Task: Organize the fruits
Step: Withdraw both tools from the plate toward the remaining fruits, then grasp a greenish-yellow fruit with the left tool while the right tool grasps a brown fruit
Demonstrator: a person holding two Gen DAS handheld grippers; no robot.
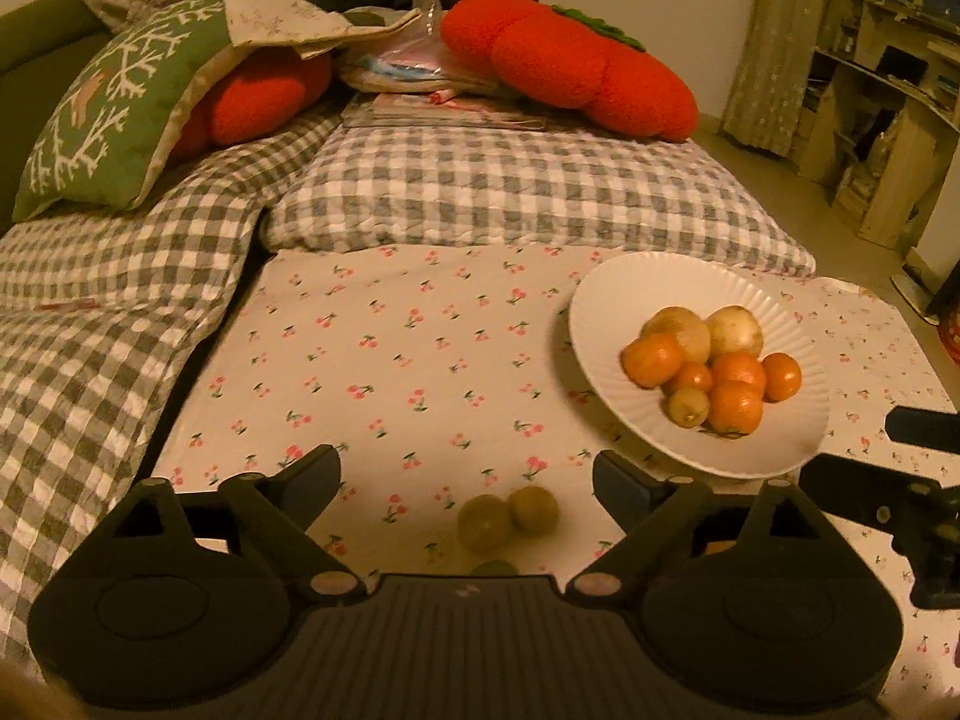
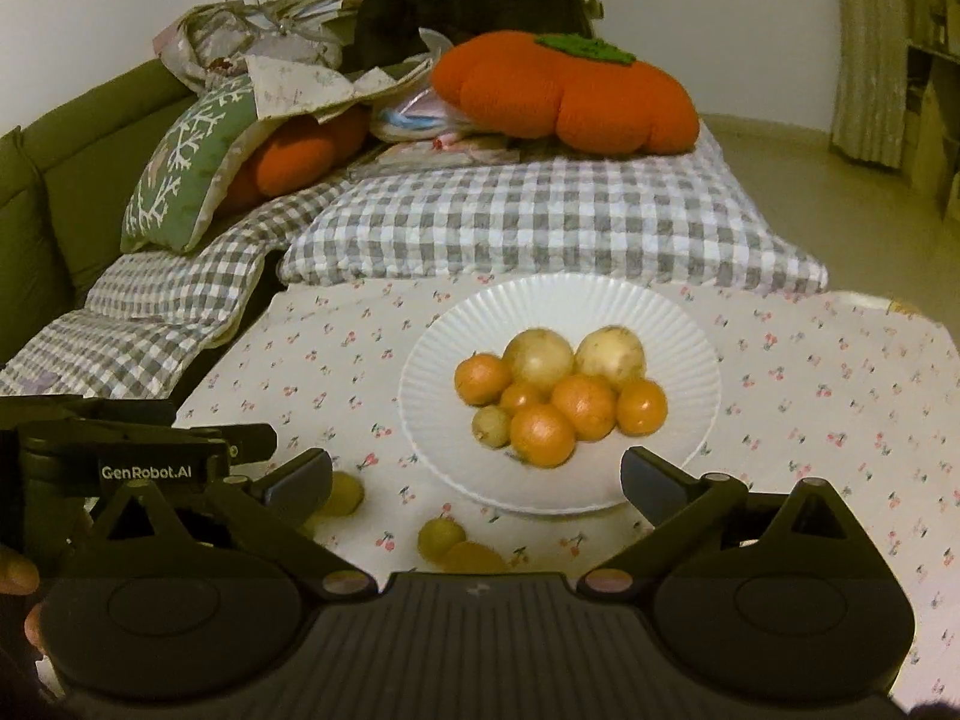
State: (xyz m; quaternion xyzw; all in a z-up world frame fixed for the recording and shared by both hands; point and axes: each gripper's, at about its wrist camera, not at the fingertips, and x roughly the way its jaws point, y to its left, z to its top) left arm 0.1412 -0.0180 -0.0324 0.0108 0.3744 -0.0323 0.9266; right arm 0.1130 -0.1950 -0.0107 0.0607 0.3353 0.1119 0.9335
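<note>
The only readable writing is "GenRobot.AI", in white letters on the left hand-held gripper (image 2: 159, 471) as the right wrist view shows it at its left edge.

The white plate (image 2: 444, 324) stands on the tabletop (image 1: 372, 360), which has a cloth with small cherries. On the plate I count eight fruits (image 2: 561, 396): five orange ones, two bigger pale yellow ones behind, and one small green one at the front left. On the cloth near the plate lie more small green fruits (image 1: 507, 516). The left view shows two together and the top of a third, cut off by the gripper body. The right view shows three, one half hidden behind a finger.

The left hand-held gripper (image 1: 468, 474) stands wide, with nothing between the fingers. The right hand-held gripper (image 2: 477, 474) is also wide and holds nothing.

Behind are two orange cushions (image 2: 564, 90); one is partly covered by a green pillow (image 1: 114, 114). The pictures are a little blurred
</note>
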